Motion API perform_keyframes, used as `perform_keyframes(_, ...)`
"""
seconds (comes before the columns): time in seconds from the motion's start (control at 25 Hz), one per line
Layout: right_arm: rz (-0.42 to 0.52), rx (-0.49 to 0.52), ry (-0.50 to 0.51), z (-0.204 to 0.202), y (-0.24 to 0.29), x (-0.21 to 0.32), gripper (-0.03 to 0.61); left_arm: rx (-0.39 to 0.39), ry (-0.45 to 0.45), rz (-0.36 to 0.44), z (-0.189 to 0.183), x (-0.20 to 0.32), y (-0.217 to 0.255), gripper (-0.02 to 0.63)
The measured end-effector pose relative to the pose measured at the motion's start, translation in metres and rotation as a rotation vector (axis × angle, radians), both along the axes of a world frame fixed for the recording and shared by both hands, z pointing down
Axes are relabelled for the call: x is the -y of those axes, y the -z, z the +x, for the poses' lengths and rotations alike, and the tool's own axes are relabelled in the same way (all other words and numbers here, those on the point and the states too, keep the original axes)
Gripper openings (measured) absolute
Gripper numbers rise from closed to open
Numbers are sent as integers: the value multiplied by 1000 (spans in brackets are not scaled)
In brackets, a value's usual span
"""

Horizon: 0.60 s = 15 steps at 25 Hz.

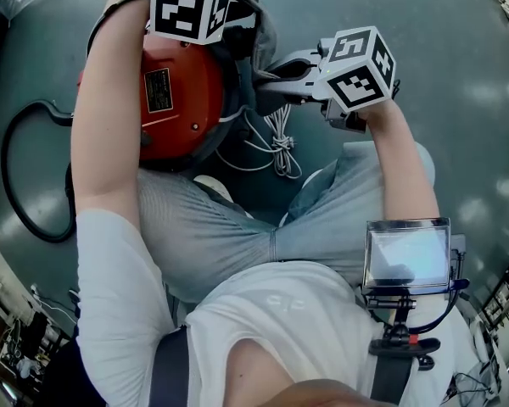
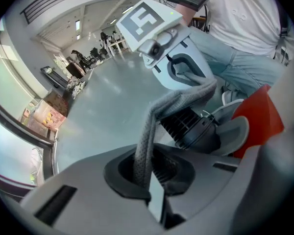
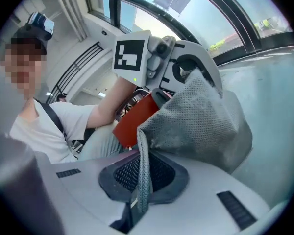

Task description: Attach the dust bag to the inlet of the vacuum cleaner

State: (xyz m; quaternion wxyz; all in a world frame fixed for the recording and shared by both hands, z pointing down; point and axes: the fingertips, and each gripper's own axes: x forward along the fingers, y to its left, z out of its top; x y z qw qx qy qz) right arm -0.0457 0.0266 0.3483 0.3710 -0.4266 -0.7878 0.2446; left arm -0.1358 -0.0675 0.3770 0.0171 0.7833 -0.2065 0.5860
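The grey mesh dust bag (image 3: 198, 119) hangs stretched between my two grippers above the red vacuum cleaner (image 1: 182, 100). My left gripper (image 2: 152, 196) is shut on a folded strip of the bag's edge (image 2: 143, 146). It points steeply down, next to the vacuum's black ribbed part (image 2: 188, 126). Across from it, my right gripper (image 3: 135, 205) is shut on the opposite edge of the bag (image 3: 143, 173). In the head view the right gripper (image 1: 280, 73) reaches in from the right, and the left gripper's marker cube (image 1: 193, 3) hides its jaws. The inlet itself is hidden by the bag and my left arm.
The person sits with the vacuum between the knees on a grey floor. A black hose (image 1: 21, 181) loops out to the left. A bundled white cord (image 1: 278, 142) lies by the vacuum. A screen device (image 1: 407, 257) is strapped on the right forearm.
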Motion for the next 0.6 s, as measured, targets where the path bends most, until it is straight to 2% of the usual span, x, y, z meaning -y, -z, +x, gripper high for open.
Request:
perform_keyframes(0.08,-24,-21,-8,-1,1,3,15,14,10,-33,0,-5,-2,14)
perform_keyframes(0.16,2,-63,-27,-3,-13,5,15,44,15,-78,-1,-12,3,15)
perform_keyframes(0.24,114,-77,-27,-4,-33,7,15,71,17,-99,-2,-16,15,15)
perform_keyframes(0.36,335,-34,-10,-5,-56,15,15,98,-7,-85,5,-17,39,15)
perform_keyframes(0.4,366,-24,-6,-5,-59,15,15,101,-17,-82,8,-16,42,15)
perform_keyframes(0.48,336,-22,5,-5,-55,11,15,96,-6,-96,5,-17,36,15)
perform_keyframes(0.6,192,-10,38,2,-31,0,15,31,34,-74,-3,-12,23,15)
